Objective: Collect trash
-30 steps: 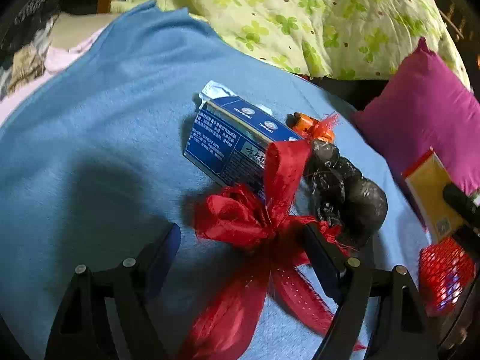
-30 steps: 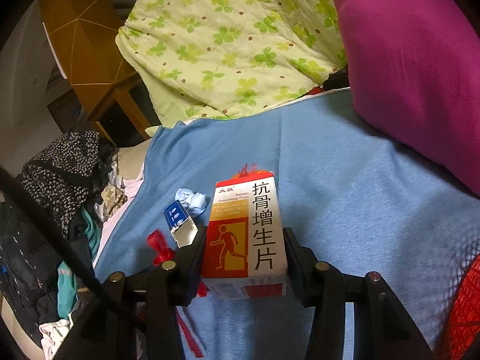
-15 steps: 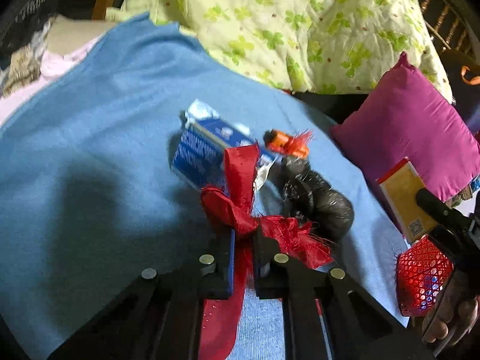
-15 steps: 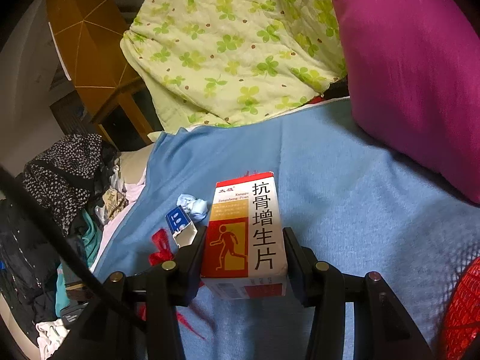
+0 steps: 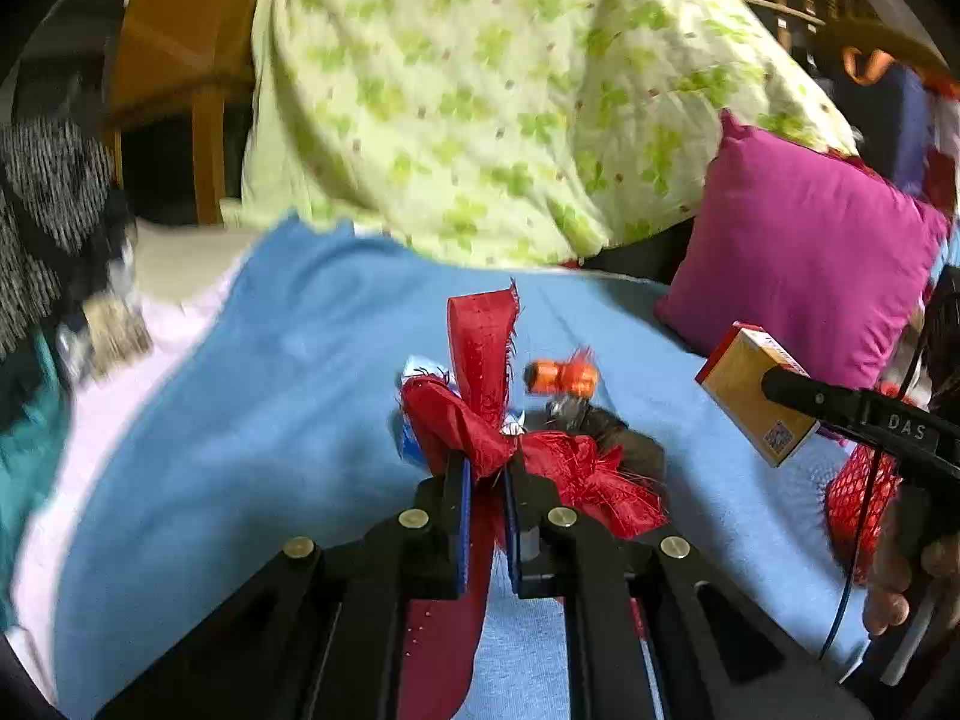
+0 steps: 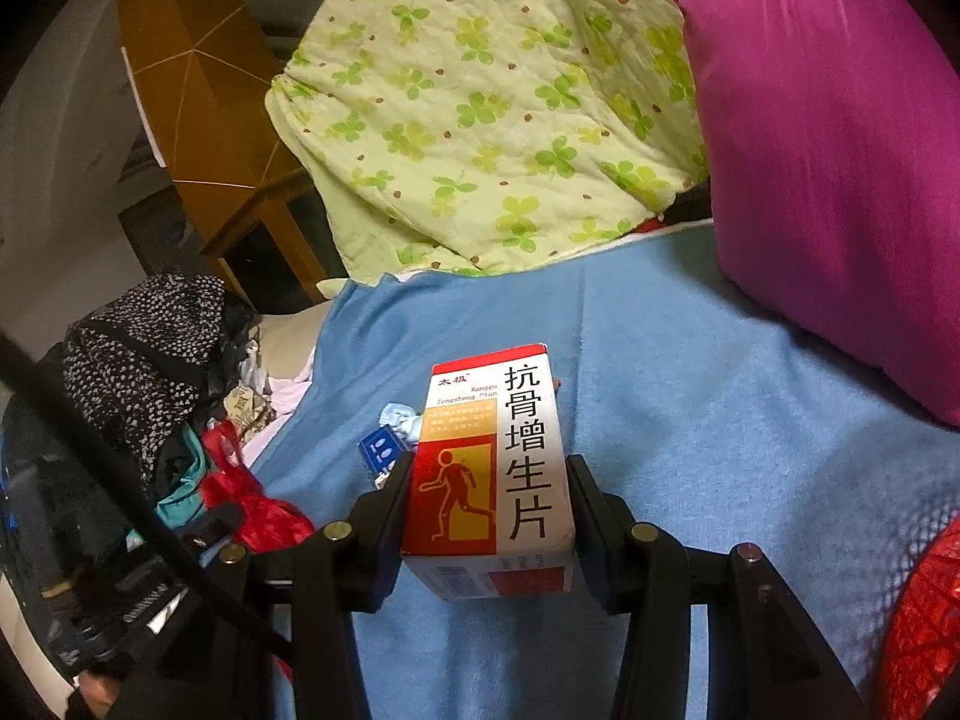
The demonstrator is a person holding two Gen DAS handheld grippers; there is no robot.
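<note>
I'm pinching the red ribbon (image 5: 474,420) between my left gripper's (image 5: 485,483) fingers, above the bed (image 5: 252,408); my right gripper's (image 6: 489,516) fingers are clamping the box (image 6: 492,468), mesh bag (image 6: 924,630) at their right.

Dim indoor light throughout; the left wrist view smears with motion blur, the right wrist view stays sharp. Fisheye bending and black vignetting ring both.

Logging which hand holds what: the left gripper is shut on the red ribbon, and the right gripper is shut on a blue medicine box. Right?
One slip. The right gripper is shut on a red, white and orange medicine box, as the right wrist view shows. The left gripper is indeed shut on the red ribbon.
</note>
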